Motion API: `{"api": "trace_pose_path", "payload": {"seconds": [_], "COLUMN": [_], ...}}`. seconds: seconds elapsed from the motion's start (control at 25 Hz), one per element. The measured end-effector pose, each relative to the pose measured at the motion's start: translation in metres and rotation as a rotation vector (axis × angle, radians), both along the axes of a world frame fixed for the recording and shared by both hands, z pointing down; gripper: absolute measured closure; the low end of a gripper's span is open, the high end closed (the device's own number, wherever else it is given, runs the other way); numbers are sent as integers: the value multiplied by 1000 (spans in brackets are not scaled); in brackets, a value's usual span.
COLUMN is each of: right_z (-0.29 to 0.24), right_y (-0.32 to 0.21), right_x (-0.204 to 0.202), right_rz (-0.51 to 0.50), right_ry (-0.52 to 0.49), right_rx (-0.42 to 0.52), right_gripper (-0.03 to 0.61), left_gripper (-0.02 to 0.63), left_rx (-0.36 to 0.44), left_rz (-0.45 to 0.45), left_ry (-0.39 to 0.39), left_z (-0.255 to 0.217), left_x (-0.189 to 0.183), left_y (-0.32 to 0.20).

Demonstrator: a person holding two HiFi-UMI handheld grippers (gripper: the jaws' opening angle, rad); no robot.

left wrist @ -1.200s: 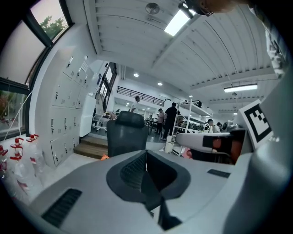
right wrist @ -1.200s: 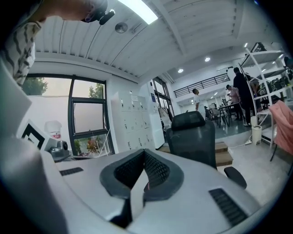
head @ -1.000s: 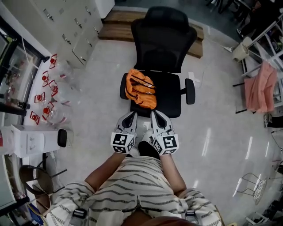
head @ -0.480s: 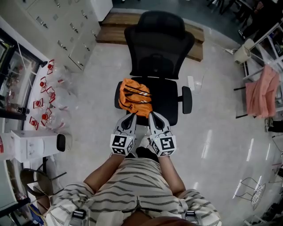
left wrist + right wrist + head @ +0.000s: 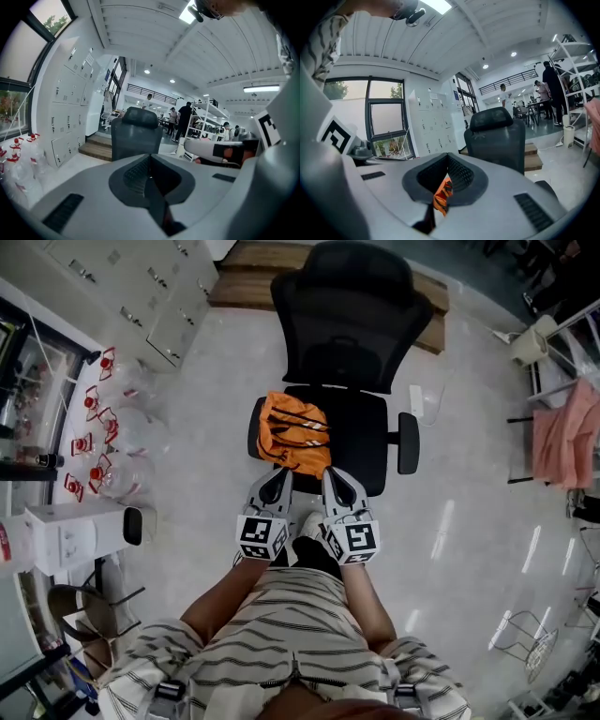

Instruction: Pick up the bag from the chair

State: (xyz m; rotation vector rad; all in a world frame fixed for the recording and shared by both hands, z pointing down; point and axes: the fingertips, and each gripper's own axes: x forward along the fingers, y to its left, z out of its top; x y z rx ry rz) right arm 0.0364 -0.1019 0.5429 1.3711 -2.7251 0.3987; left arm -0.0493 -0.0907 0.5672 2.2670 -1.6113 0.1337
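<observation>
Drawing nearer over the last second, the left gripper and the right gripper now have their tips at the front edge of the office chair, where earlier they hung a little short of it. The bag has kept its place on the seat. Both pairs of jaws are pressed together with nothing between them. The left gripper view shows ribbed dark pads meeting in a thin seam. The right gripper view shows the same, with a sliver of orange from the bag beyond seen through the notch. The bag lies crumpled on the chair's seat, at the front corner on the left gripper's side, just beyond both tips. It is soft, creased orange fabric with dark and pale stripes. The chair is black, with a curved back, a headrest, a flat padded seat and rounded armrests. Each gripper is smooth grey plastic, tapering forward, with a marker cube at its rear.
</observation>
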Motion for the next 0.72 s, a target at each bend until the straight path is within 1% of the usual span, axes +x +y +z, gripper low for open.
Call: {"api": "trace_pose_path", "payload": {"seconds": [0.24, 0.4, 0.72], "right_z": [13, 17, 39], "right_y": [-10, -17, -20], "right_x": [-18, -26, -32], "right_rz": [37, 53, 87], "right_ry": [15, 23, 38], "right_rx": [-36, -50, -85], "right_gripper": [560, 560, 560], "left_gripper": [591, 591, 590], "left_rx": [-18, -35, -98], "left_rz": [26, 28, 0], "left_ry": [5, -1, -21], "left_z": [12, 21, 55], "left_x": [-18, -29, -50], "left_y": [-18, -31, -47]}}
